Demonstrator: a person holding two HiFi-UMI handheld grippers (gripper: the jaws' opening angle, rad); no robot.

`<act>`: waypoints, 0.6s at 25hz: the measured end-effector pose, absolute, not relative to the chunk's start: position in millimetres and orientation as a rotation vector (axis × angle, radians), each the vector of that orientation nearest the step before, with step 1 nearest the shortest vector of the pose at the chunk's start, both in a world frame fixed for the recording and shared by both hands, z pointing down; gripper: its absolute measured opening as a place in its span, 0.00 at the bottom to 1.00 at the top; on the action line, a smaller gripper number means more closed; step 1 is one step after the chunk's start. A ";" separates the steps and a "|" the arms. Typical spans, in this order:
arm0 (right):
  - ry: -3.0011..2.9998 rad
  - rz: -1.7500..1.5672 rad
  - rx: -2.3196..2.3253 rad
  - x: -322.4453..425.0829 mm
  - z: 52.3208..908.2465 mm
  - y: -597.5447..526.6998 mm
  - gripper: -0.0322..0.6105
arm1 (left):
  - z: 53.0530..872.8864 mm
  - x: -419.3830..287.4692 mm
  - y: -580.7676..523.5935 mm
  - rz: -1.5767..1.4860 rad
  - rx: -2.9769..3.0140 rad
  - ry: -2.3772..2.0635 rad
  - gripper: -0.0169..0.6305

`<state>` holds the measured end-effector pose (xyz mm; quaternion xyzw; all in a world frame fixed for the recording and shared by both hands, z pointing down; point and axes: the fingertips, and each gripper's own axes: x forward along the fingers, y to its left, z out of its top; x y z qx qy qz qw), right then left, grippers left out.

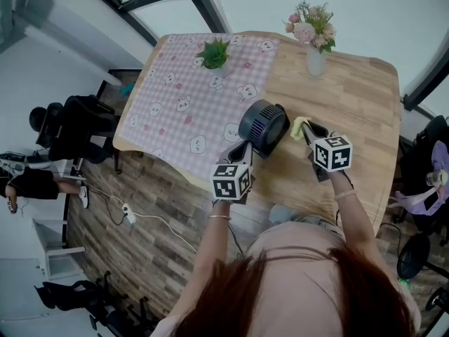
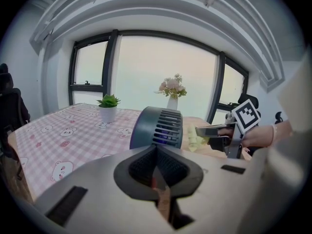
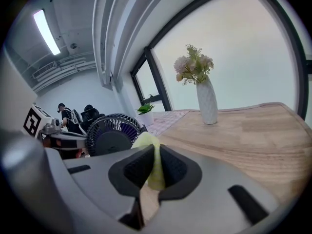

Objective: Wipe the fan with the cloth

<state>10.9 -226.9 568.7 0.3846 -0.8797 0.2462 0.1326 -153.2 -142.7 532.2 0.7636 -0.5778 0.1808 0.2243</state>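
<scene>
A dark round fan (image 1: 263, 127) stands on the wooden table (image 1: 351, 97), just off the edge of the tablecloth. My right gripper (image 1: 306, 130) sits to the fan's right, shut on a pale yellow cloth (image 1: 299, 126). In the right gripper view the cloth (image 3: 152, 147) is pinched between the jaws of that gripper (image 3: 155, 162), a short way from the fan's front grille (image 3: 113, 133). My left gripper (image 1: 243, 148) is at the fan's near left side. In the left gripper view its jaws (image 2: 156, 155) are shut with nothing seen between them, just behind the fan's housing (image 2: 158, 127).
A pink checked tablecloth (image 1: 189, 97) covers the table's left half, with a small potted plant (image 1: 215, 53) on it. A white vase of flowers (image 1: 314, 56) stands at the far edge. Black chairs (image 1: 77, 125) and a seated person are off to the left.
</scene>
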 end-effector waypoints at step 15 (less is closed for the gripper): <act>-2.649 0.585 1.129 10.8 514.5 -190.9 0.10 | 479.2 -139.3 -116.9 0.338 2.180 -1.718 0.05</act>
